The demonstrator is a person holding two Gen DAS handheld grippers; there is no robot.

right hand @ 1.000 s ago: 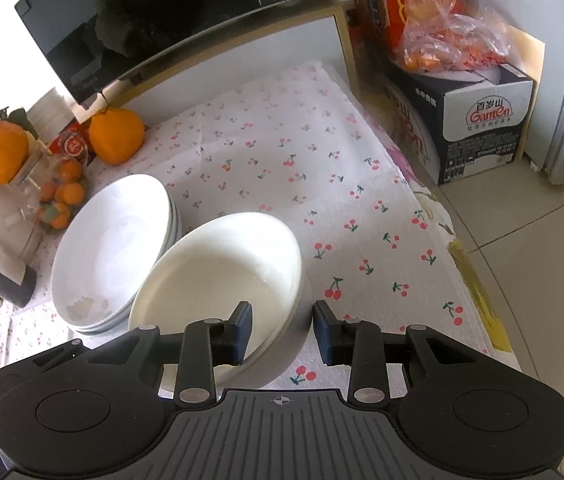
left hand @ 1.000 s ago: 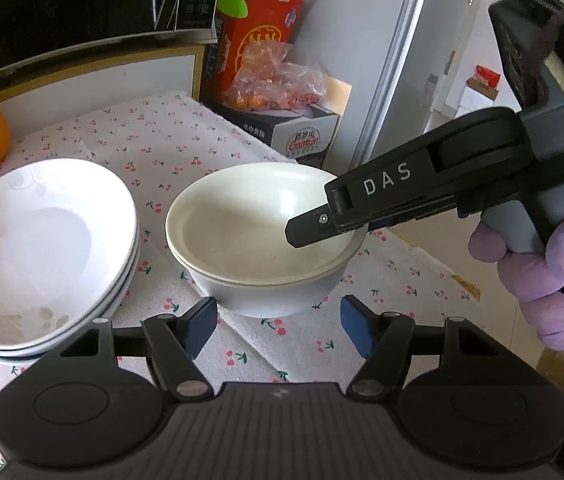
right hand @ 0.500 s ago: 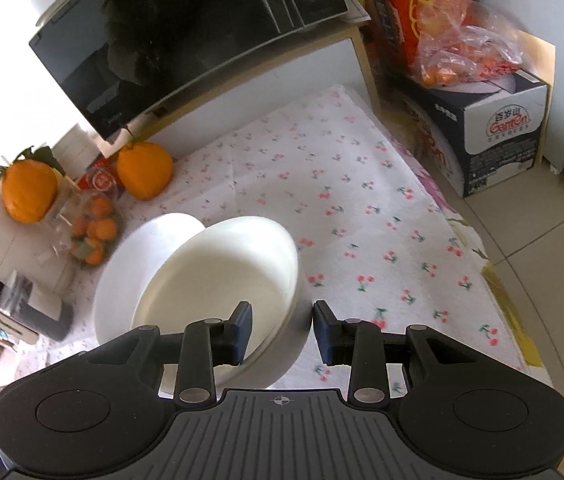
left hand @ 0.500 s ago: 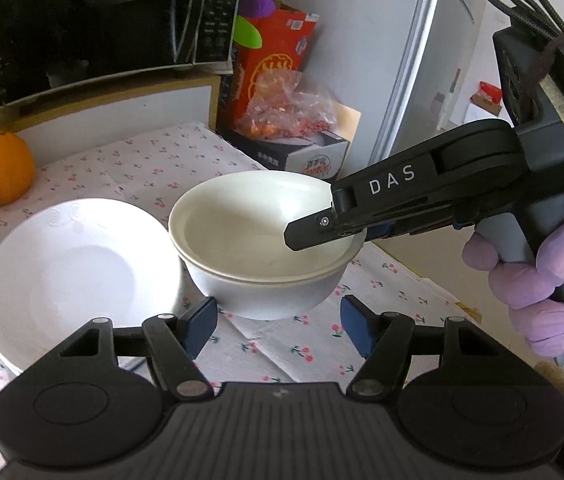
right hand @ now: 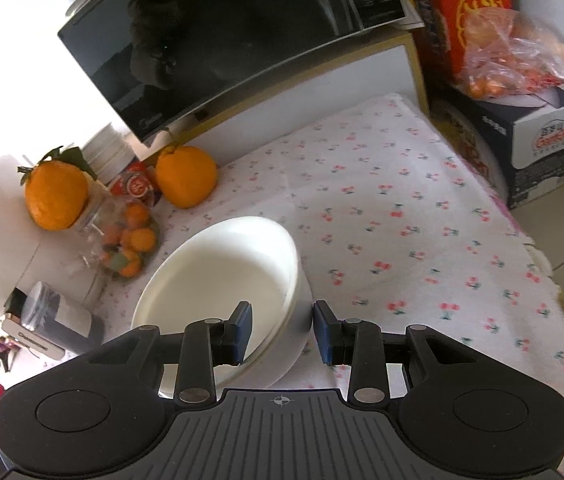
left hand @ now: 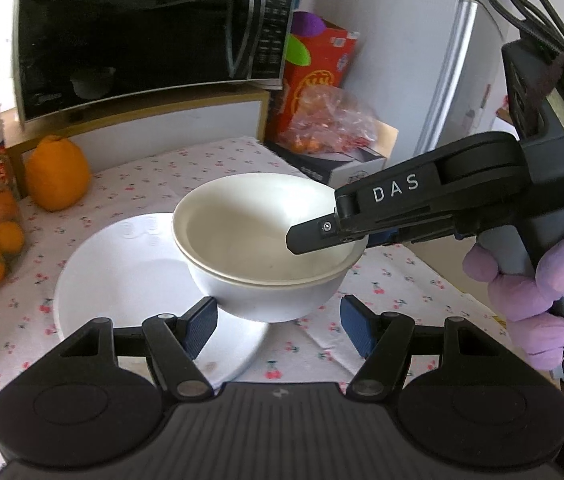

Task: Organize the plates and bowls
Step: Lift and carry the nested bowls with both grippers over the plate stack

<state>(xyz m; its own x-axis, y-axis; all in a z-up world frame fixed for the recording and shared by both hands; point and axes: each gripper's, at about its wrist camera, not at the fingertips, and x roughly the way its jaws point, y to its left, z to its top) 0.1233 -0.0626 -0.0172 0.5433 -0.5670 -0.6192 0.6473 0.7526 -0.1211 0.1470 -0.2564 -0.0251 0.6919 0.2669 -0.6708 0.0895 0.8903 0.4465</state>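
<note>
Two nested white bowls (left hand: 258,248) hang in the air, tilted, over the right side of a stack of white plates (left hand: 122,280) on the cherry-print tablecloth (right hand: 401,208). My right gripper (right hand: 282,332) is shut on the bowls' (right hand: 226,276) near rim, one pad inside and one outside the wall. A hand in a purple glove holds it, and it reaches in from the right as the right gripper (left hand: 321,236) in the left wrist view. My left gripper (left hand: 278,322) stands open just in front of the bowls, touching nothing. The bowls hide most of the plates in the right wrist view.
A black microwave (left hand: 142,28) stands on a shelf at the back. Two big oranges (right hand: 186,176) and a jar of small oranges (right hand: 126,248) sit at the back left. Off the table's right edge are a red box (left hand: 313,80), a bag of fruit on a carton (right hand: 541,132), and the floor.
Both grippers rose and drew back. The right one carried the bowls up and leftward from beside the plates to above them. The left gripper stayed open.
</note>
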